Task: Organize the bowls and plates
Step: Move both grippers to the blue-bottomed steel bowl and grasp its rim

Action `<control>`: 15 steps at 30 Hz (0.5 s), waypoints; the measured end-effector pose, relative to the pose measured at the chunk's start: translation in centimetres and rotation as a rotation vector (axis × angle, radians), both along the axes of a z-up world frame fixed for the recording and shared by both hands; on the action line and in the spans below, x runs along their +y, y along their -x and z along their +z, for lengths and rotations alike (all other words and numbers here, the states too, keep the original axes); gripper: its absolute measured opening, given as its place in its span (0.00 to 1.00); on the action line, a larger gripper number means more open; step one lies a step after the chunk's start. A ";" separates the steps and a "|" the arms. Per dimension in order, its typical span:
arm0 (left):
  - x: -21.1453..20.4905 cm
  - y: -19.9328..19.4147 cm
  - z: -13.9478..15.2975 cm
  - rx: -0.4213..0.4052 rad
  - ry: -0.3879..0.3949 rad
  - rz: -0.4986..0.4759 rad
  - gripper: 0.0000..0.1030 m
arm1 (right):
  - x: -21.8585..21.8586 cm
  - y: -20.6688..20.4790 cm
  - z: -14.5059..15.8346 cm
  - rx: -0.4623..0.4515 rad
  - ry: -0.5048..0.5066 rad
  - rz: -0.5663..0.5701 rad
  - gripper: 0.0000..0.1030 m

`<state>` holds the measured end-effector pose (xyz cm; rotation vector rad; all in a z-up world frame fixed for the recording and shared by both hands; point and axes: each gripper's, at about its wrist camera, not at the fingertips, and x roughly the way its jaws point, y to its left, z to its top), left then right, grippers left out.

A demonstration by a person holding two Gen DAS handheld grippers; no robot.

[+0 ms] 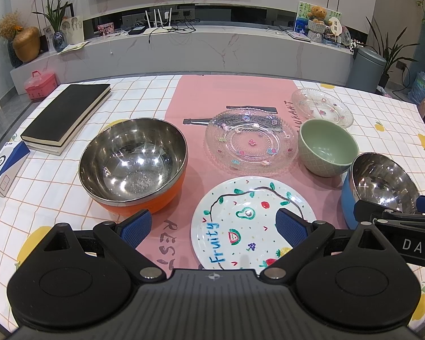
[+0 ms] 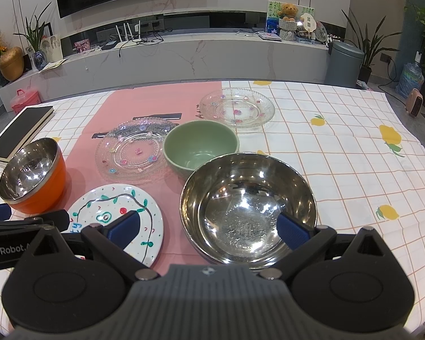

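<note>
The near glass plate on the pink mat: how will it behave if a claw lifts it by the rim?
The near glass plate looks like thin pressed glass, so probably fragile. Its beaded, glossy rim may slip between the pads. It lies flat and shallow on the pink mat, so getting a finger under its edge could be difficult.

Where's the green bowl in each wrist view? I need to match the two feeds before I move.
Left wrist: the green bowl sits right of centre, just right of the larger glass plate and behind the blue steel bowl.
Right wrist: the green bowl sits near centre, right of that glass plate, directly behind the blue steel bowl.
Shared landmark: the painted Fruity plate, nearest the grippers.
</note>
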<state>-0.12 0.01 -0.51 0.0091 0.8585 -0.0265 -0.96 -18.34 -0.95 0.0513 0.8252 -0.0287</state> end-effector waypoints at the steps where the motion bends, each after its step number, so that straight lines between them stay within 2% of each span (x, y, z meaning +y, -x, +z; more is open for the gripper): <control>1: 0.0 0.0 0.0 0.000 0.000 0.000 1.00 | 0.0 0.0 0.0 0.000 0.000 0.000 0.98; 9: 0.0 0.0 0.0 0.000 0.000 0.001 1.00 | 0.0 0.2 0.1 -0.008 -0.010 0.016 0.98; 15: 0.3 -0.3 0.5 -0.026 0.054 -0.011 1.00 | 0.0 0.9 1.5 -0.098 -0.004 0.091 0.98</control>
